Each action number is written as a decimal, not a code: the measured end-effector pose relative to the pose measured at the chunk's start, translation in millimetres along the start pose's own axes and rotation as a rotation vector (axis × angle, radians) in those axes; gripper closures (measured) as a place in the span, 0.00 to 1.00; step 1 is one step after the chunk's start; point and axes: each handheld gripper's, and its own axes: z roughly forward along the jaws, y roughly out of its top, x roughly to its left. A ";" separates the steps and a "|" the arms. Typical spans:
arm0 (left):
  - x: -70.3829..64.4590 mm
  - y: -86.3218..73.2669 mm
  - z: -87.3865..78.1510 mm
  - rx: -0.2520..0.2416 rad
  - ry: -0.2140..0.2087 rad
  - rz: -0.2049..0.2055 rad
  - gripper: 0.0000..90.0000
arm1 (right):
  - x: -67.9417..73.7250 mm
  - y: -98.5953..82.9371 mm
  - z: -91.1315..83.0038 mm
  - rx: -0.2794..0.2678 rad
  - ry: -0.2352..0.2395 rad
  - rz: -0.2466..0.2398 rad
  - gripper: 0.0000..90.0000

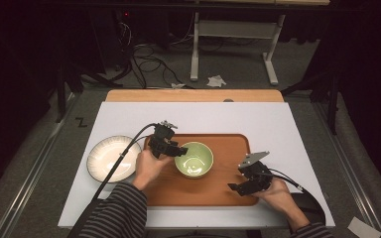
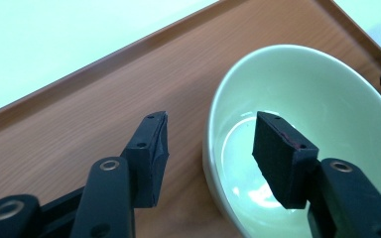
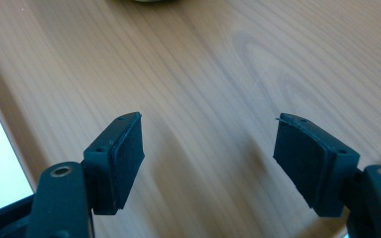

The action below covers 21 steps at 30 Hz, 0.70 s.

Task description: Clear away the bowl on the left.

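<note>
Nearest the person, the right tongs (image 1: 234, 187) hang wide open over bare wood at the tray's (image 1: 228, 144) near right corner, holding nothing; in the right gripper view both pads (image 3: 124, 158) frame only wood grain. Farther in, the left tongs (image 1: 181, 150) are also open and straddle the near-left rim of the green bowl (image 1: 194, 159), one pad inside, the other outside over the tray, neither yet pinching. The bowl sits empty at the tray's middle. This looks like the grasp step on the bowl. Next, the jaws should close squarely on the rim before any lift. Beyond the tray's left edge, a white plate (image 1: 110, 158) rests on the tabletop (image 1: 258, 116).
</note>
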 end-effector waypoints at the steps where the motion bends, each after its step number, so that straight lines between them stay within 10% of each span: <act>1: -1.2 -0.4 -1.7 -0.007 0.003 0.004 0.53 | -0.2 0.0 0.1 0.000 0.001 0.000 0.32; 21: 16.0 -13.3 -37.8 -0.044 0.031 -0.003 0.52 | 0.5 0.1 0.0 0.006 0.003 -0.005 0.32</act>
